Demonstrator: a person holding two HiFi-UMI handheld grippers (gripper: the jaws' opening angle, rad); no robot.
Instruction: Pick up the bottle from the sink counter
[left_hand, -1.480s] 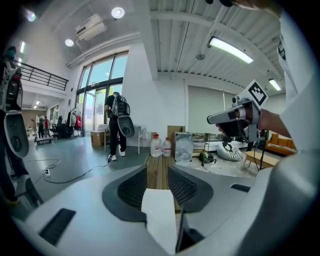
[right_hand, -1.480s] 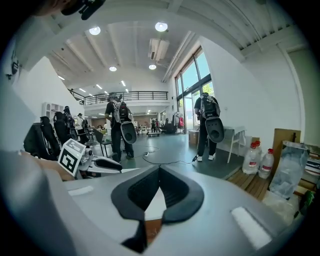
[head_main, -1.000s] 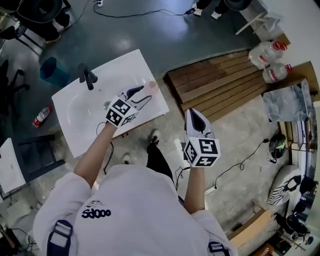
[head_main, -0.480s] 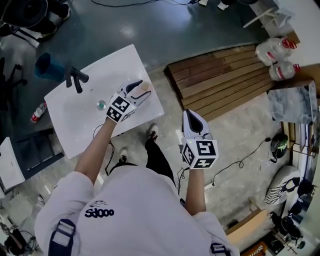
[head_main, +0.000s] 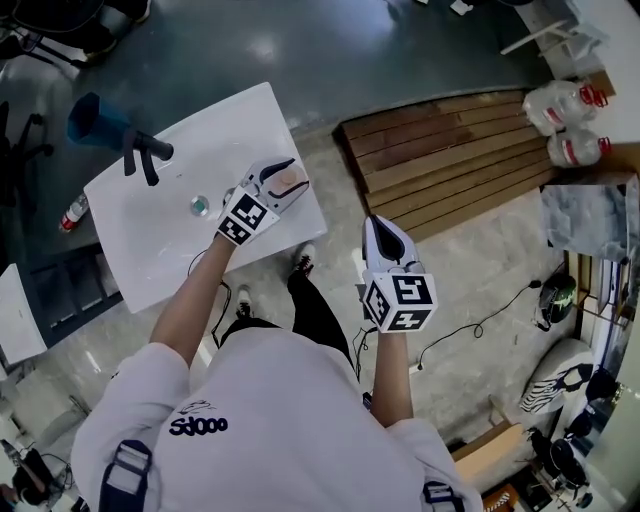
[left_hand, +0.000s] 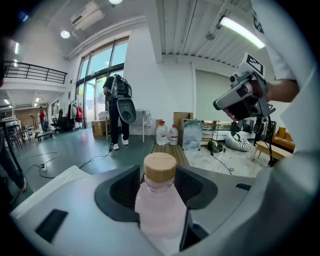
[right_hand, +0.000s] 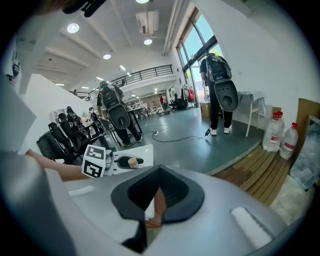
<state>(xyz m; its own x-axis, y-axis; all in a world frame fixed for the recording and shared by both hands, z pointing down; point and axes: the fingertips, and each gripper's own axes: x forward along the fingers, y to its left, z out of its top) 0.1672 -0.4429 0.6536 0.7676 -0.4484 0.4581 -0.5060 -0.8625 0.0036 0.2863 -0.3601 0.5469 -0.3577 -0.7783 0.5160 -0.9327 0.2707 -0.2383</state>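
The upright bottle (left_hand: 159, 205) stands ungripped between the wide-apart jaws of the left tool (head_main: 293, 177). The right tool (head_main: 380, 225), jaws together, hangs well apart.

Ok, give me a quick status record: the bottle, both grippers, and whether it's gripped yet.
bottle: pale pink, wood-coloured cap, over the right part of the sink counter
left gripper: jaws wide apart, bottle between them
right gripper: jaws together, empty, held over the floor beside the counter
grip: none evident yet; the left jaws would need to close on the bottle
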